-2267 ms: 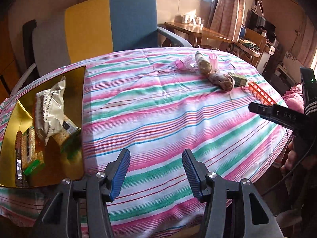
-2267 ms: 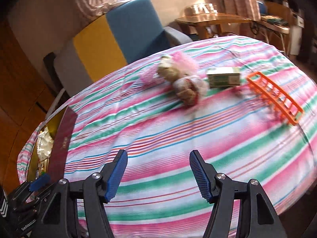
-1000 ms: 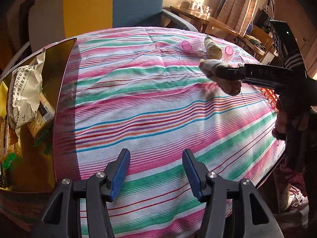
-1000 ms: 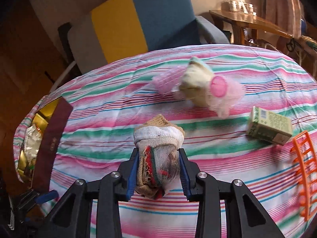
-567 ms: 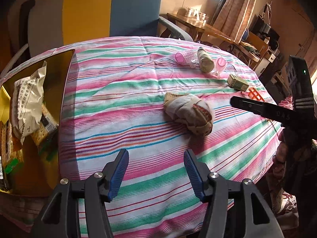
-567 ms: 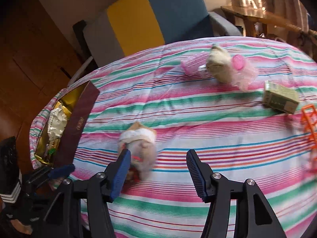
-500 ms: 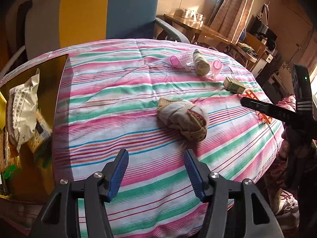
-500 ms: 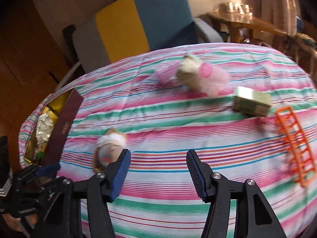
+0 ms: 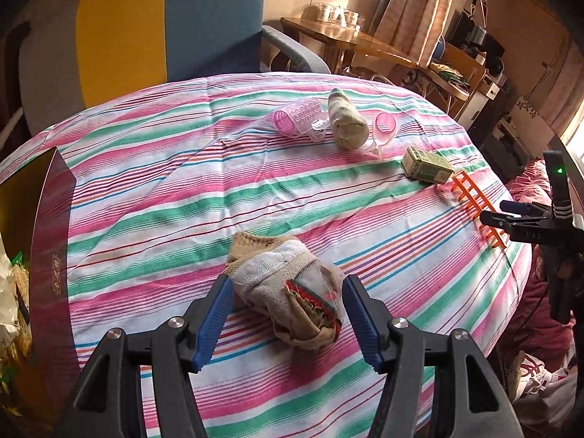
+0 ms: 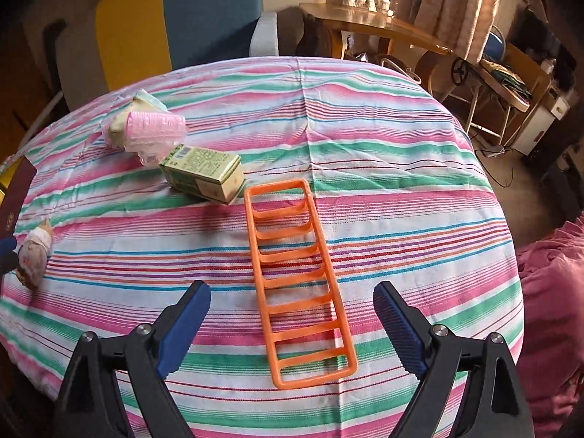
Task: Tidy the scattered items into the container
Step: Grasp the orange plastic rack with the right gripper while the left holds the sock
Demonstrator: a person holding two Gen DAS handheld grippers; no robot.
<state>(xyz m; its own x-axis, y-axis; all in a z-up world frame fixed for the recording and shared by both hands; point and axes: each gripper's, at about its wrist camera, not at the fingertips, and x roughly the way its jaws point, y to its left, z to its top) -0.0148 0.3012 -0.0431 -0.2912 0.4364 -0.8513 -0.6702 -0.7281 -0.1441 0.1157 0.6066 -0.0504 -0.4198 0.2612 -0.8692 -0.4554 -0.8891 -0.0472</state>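
A rolled beige sock bundle (image 9: 288, 292) lies on the striped tablecloth between the fingers of my left gripper (image 9: 286, 319), which is open around it. The bundle also shows at the left edge of the right wrist view (image 10: 34, 252). My right gripper (image 10: 292, 328) is open and empty, over the near end of an orange plastic rack (image 10: 295, 266), which also shows in the left wrist view (image 9: 478, 204). A green carton (image 10: 204, 173), pink hair rollers (image 10: 155, 126) and a second rolled sock (image 9: 345, 120) lie further back. The gold-lined box (image 9: 47, 219) with snack packets is at the left.
A yellow and blue armchair (image 9: 164, 25) stands behind the round table (image 9: 182, 168). A wooden side table (image 9: 346, 36) and shelving stand at the back right. Pink cloth (image 10: 554, 292) lies off the table's right edge.
The right gripper set the sock bundle down mid-table, opened and swung right to the orange rack. The left gripper moved forward until its open fingers sit on either side of the bundle.
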